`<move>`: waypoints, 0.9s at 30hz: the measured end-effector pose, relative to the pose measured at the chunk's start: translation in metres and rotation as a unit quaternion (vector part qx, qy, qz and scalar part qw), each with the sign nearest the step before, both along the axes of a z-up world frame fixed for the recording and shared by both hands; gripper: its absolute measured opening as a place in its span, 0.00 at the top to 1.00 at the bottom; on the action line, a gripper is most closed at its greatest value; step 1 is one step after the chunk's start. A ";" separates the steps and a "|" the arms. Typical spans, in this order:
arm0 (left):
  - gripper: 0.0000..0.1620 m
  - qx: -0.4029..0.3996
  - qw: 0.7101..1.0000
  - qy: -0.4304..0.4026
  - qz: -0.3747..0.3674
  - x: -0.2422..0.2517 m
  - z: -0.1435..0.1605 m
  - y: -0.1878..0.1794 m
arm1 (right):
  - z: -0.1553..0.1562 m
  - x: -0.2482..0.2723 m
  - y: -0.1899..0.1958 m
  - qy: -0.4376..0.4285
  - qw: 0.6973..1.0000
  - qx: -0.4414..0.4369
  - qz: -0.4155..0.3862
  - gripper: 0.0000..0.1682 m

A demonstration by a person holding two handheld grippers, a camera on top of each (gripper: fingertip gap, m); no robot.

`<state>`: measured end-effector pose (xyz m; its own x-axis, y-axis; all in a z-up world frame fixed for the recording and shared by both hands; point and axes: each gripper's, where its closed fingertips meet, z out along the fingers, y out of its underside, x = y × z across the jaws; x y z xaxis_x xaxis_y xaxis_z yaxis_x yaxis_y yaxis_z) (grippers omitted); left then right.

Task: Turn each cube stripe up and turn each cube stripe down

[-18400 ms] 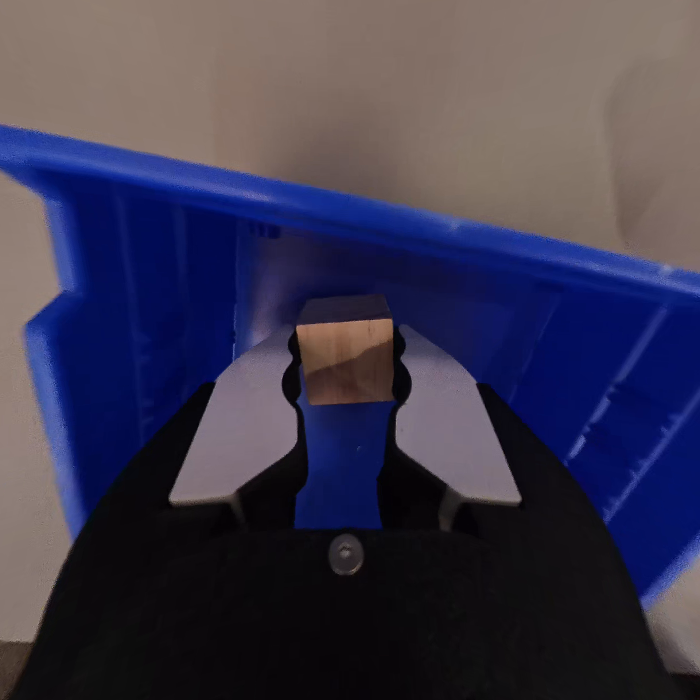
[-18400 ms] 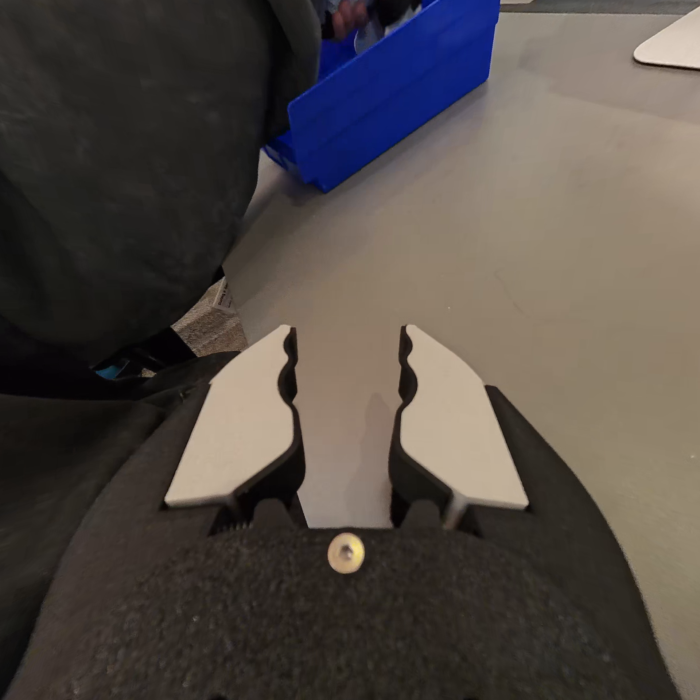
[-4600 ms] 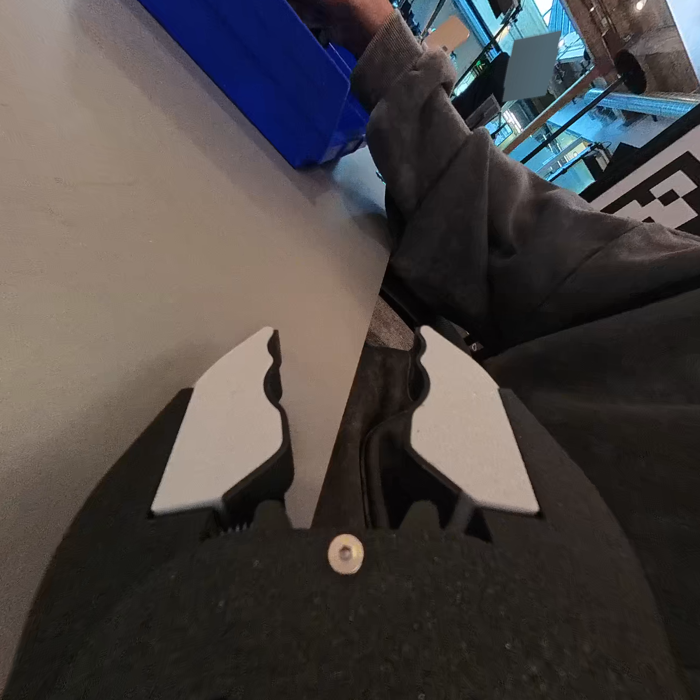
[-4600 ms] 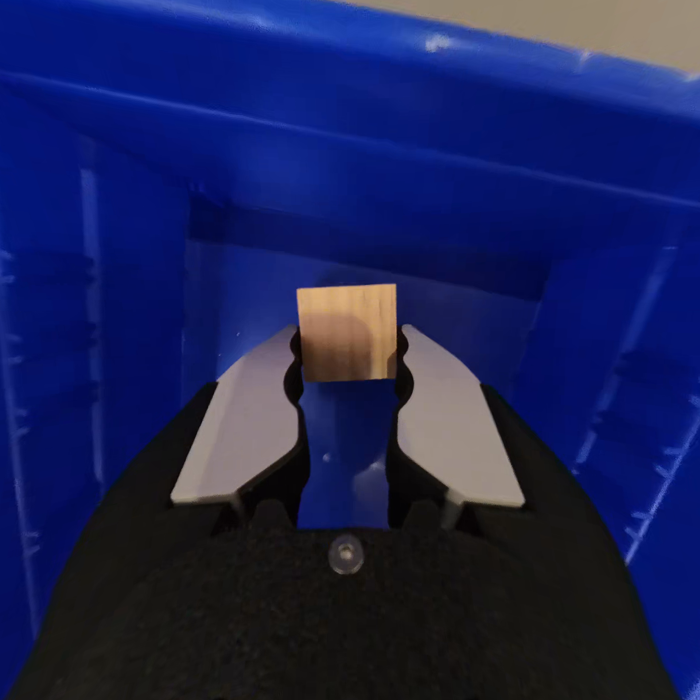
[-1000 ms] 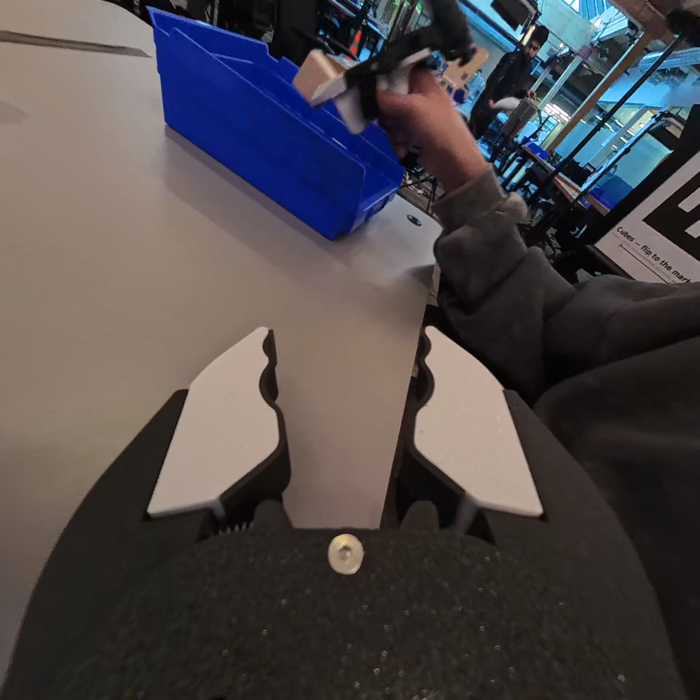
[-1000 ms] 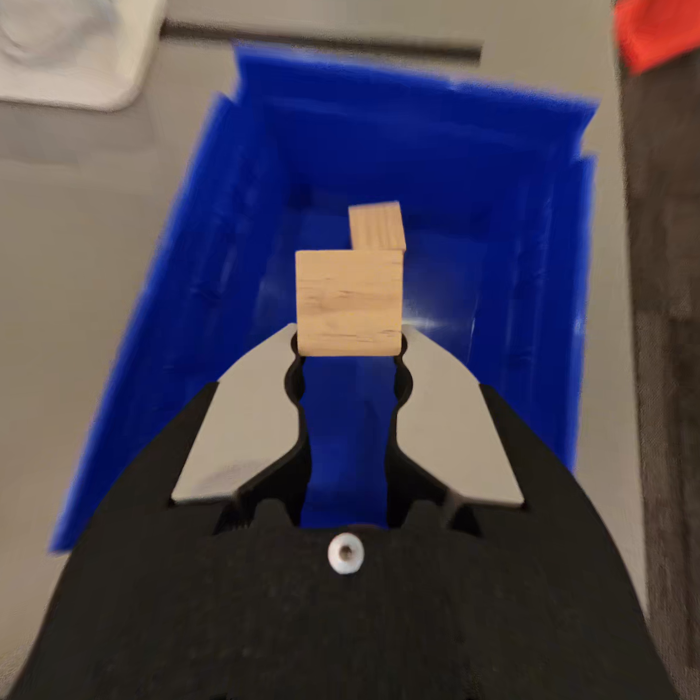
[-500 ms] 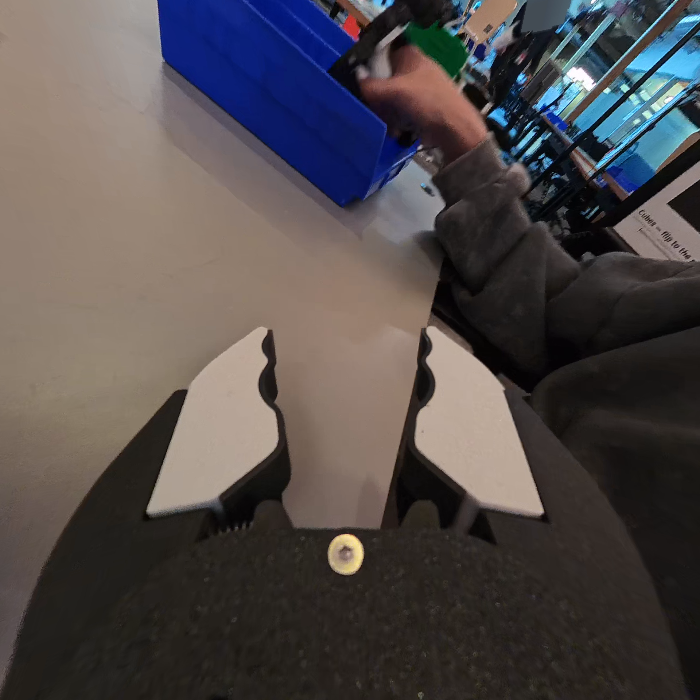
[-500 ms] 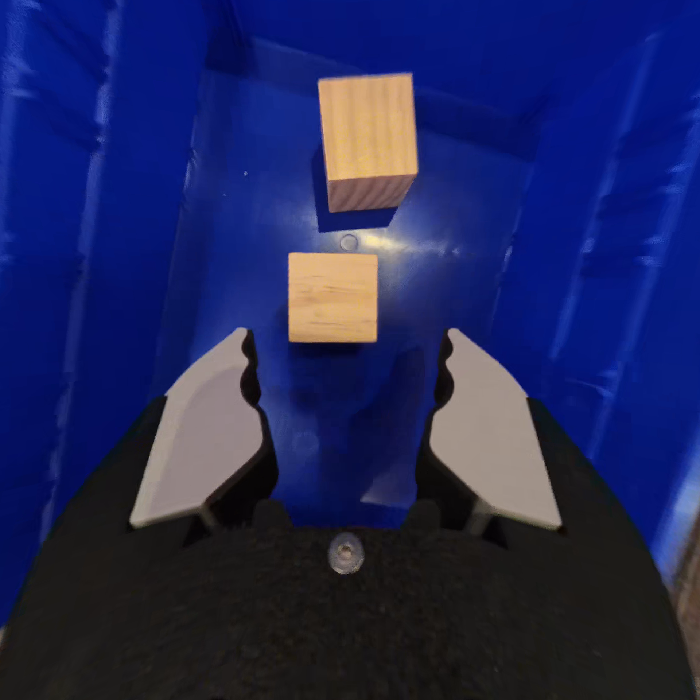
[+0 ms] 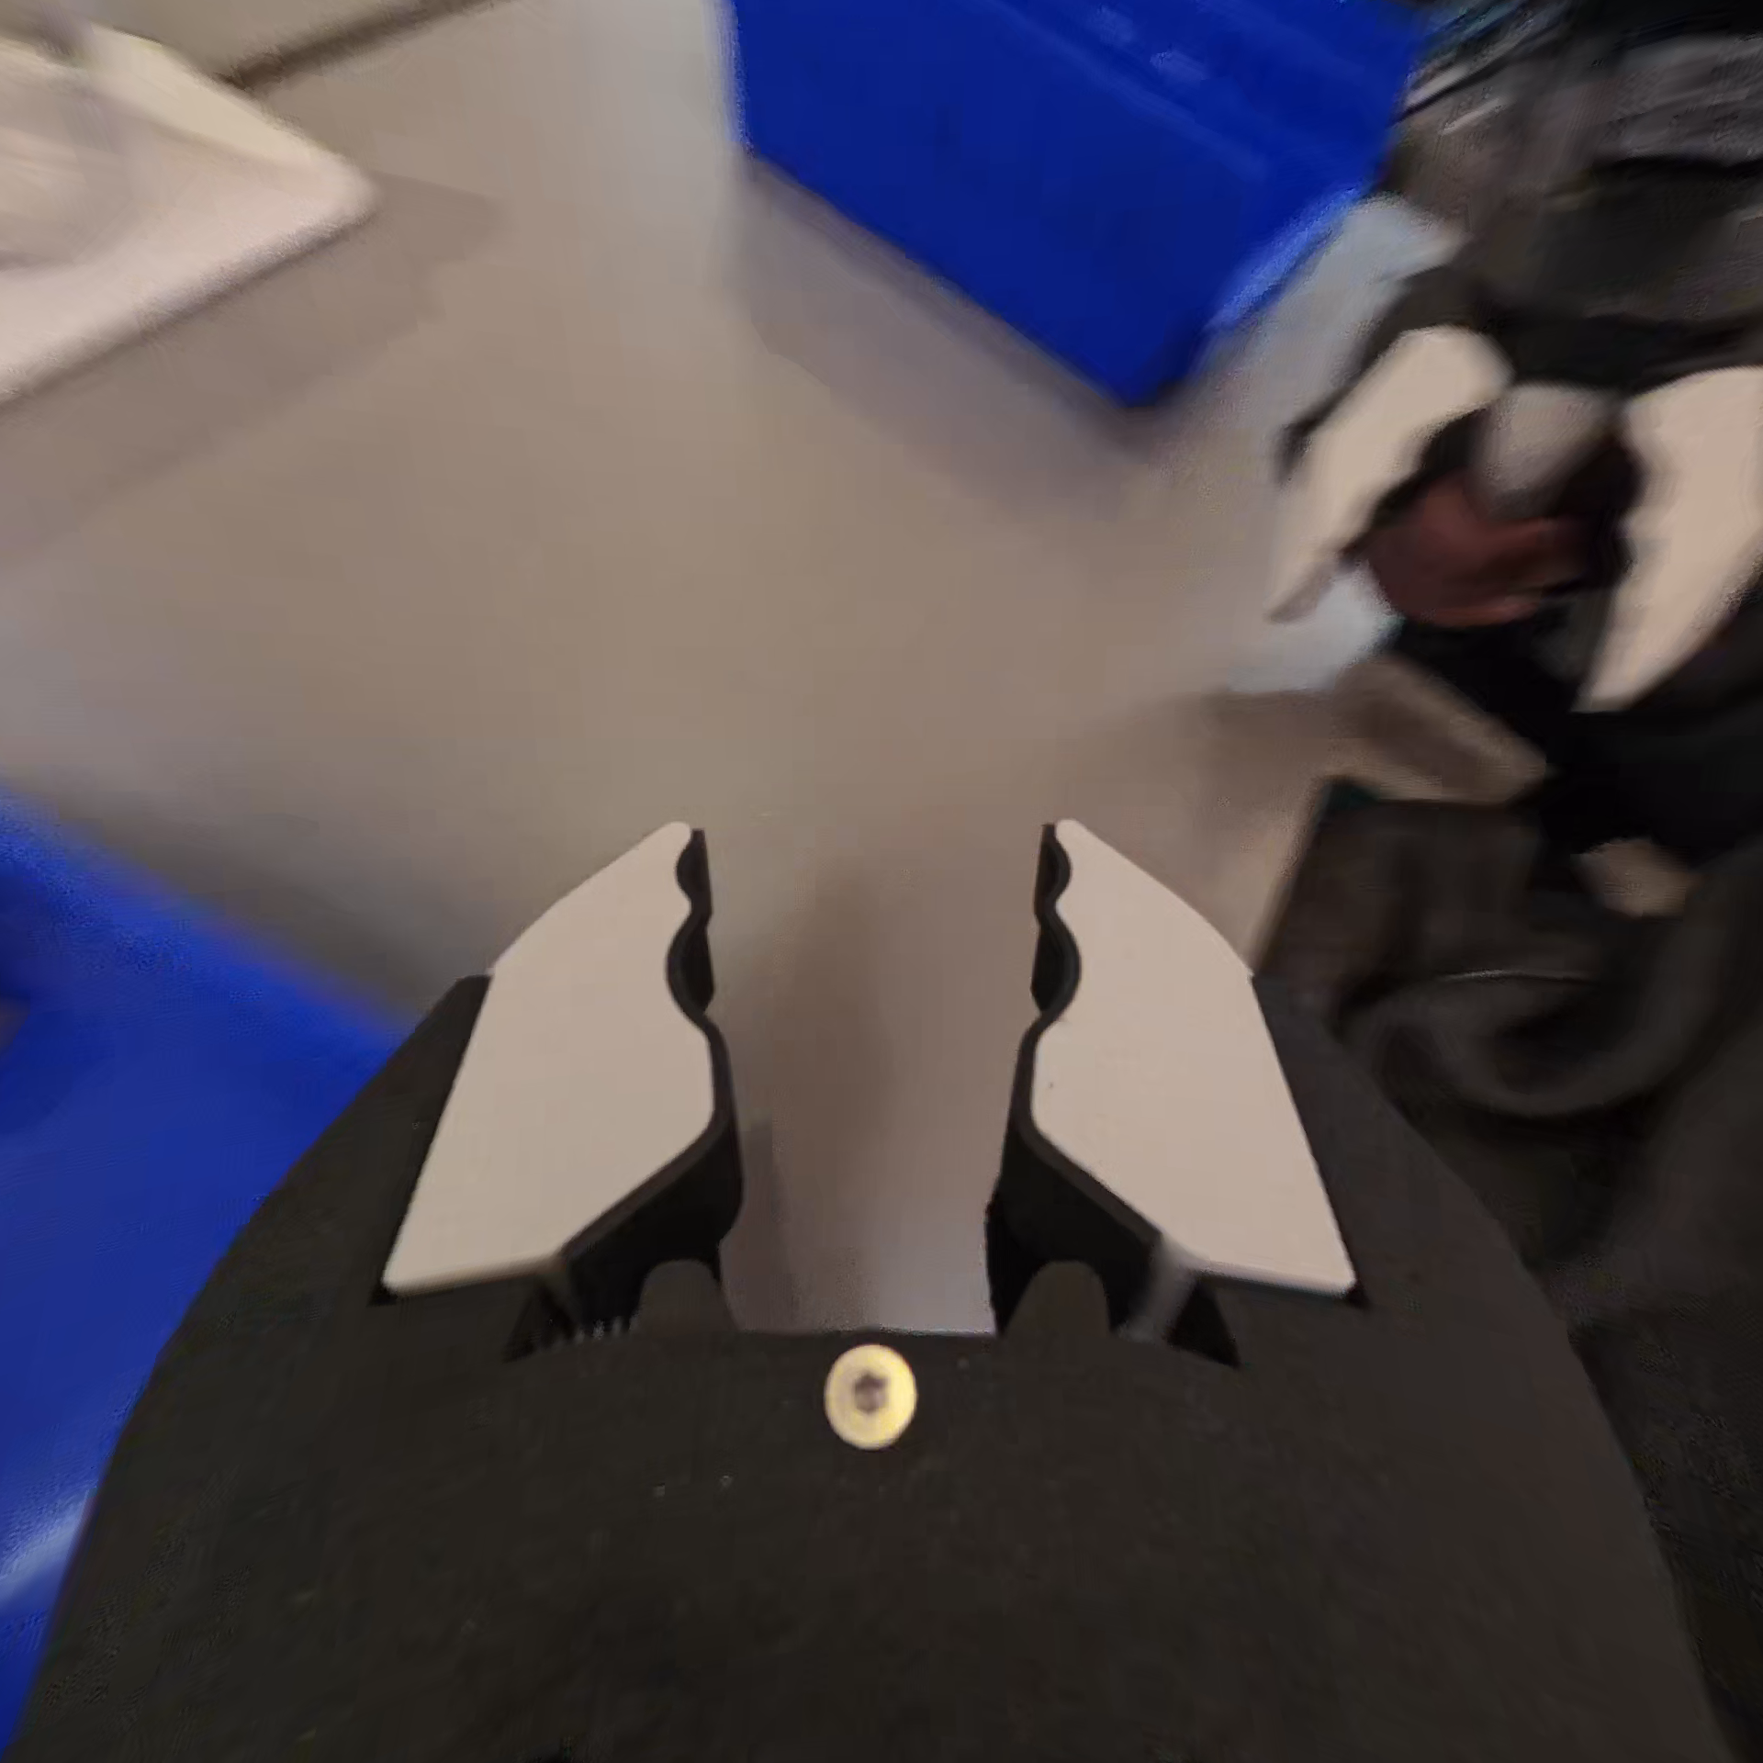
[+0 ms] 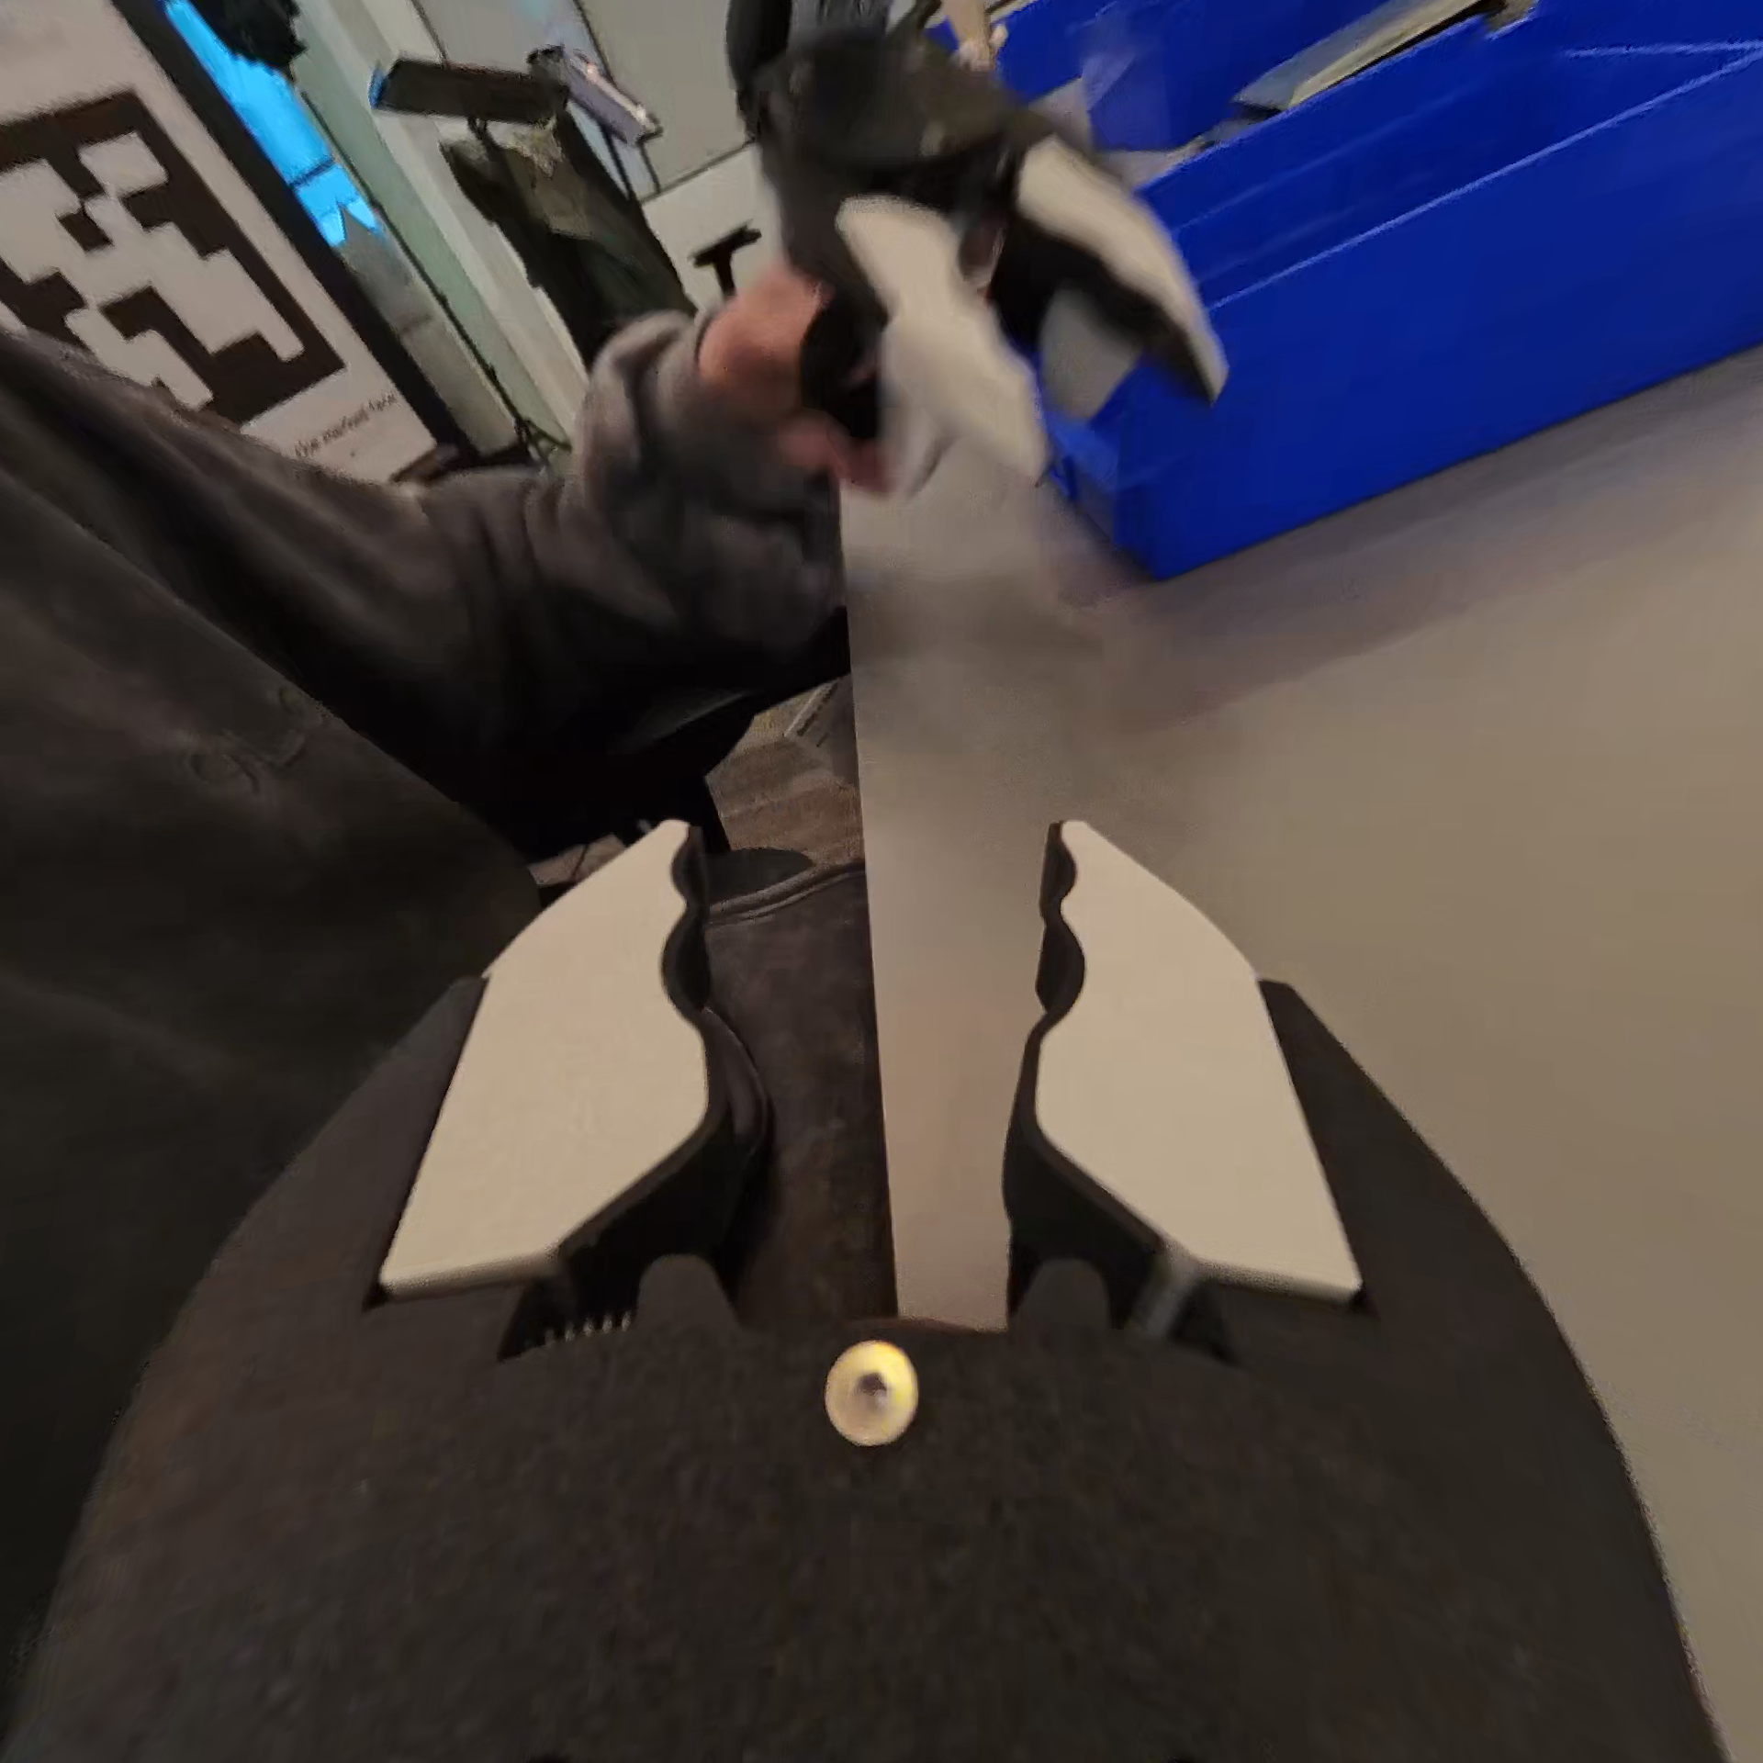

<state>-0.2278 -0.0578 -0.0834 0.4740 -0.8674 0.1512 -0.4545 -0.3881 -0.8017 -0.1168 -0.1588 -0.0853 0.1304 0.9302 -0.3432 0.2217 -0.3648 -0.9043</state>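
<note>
Grey table (image 9: 572,572), blue bin (image 9: 1049,162) well beyond both empty, parted grippers — left (image 9: 873,840), right (image 10: 873,840); no cube visible.

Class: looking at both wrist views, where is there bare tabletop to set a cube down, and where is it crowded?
Bare: the grey table between the two blue bins and ahead of the left gripper. Crowded: the table's near edge, where the right gripper and a sleeve sit.

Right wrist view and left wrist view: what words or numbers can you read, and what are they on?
White sign with black squares: one small line of writing below the pattern, too blurred to read.
Blue bin: no writing shows.
Table: no writing shows.
Left wrist view: blurred by motion, no writing to be seen.
</note>
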 end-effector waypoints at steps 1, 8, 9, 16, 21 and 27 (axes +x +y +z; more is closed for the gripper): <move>0.57 0.023 0.998 0.043 0.025 -0.025 0.005 0.019 | -0.002 -0.002 -0.002 -0.004 1.000 0.009 0.004 0.61; 0.54 0.061 0.965 0.253 -0.042 -0.123 -0.005 0.144 | -0.005 -0.005 -0.015 0.041 0.996 -0.045 0.070 0.59; 0.54 0.055 0.952 0.293 -0.067 -0.132 -0.017 0.155 | -0.005 -0.006 -0.016 0.042 0.995 -0.049 0.077 0.58; 0.57 -0.013 0.926 0.338 -0.167 -0.129 -0.066 0.188 | -0.022 -0.002 -0.013 0.031 0.993 -0.077 0.082 0.57; 0.68 -0.004 0.891 0.395 -0.222 -0.130 -0.095 0.193 | -0.016 -0.004 -0.013 0.059 0.987 -0.108 0.103 0.57; 0.72 0.013 0.856 0.455 -0.245 -0.151 -0.099 0.194 | -0.017 0.001 -0.009 0.061 0.986 -0.122 0.099 0.57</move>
